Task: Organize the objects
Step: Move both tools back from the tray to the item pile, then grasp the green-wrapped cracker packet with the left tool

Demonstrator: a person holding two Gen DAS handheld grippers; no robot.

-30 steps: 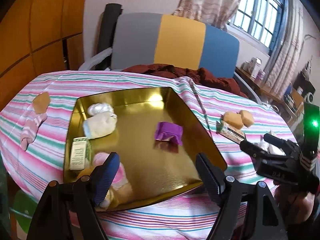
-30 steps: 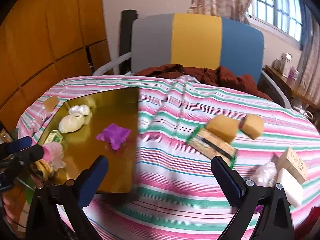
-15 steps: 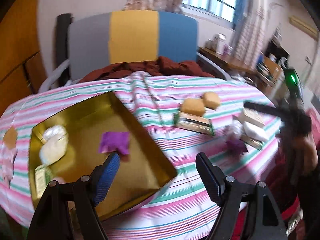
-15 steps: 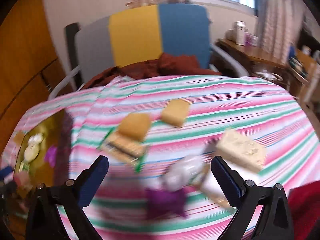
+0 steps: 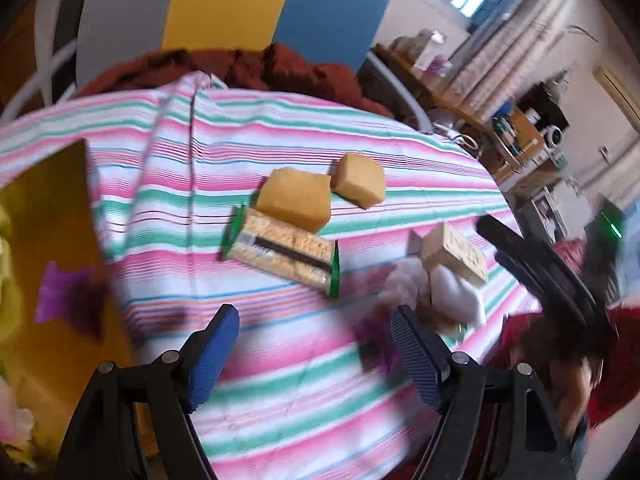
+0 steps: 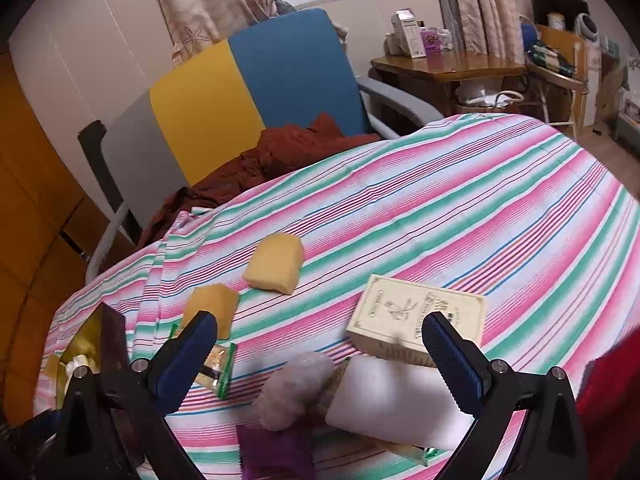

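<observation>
A gold tray (image 5: 48, 208) sits at the table's left with a purple packet (image 5: 66, 294) in it. On the striped cloth lie two yellow sponges (image 5: 296, 196) (image 5: 360, 180), a green-edged cracker pack (image 5: 284, 252), a beige box (image 6: 412, 316), a white pouch (image 6: 392, 400), a pale wad (image 6: 296, 384) and a purple packet (image 6: 276, 452). My left gripper (image 5: 316, 352) is open and empty above the cloth. My right gripper (image 6: 320, 360) is open and empty, hovering over the pile of pouch, wad and box.
A grey, yellow and blue chair back (image 6: 224, 96) with a dark red cloth (image 6: 280, 152) stands behind the table. A wooden side table (image 6: 448, 68) with boxes is at the back right. The table edge curves away on the right.
Both grippers have swung right, away from the gold tray, toward the pile of items at the table's right side. Both stay open.
</observation>
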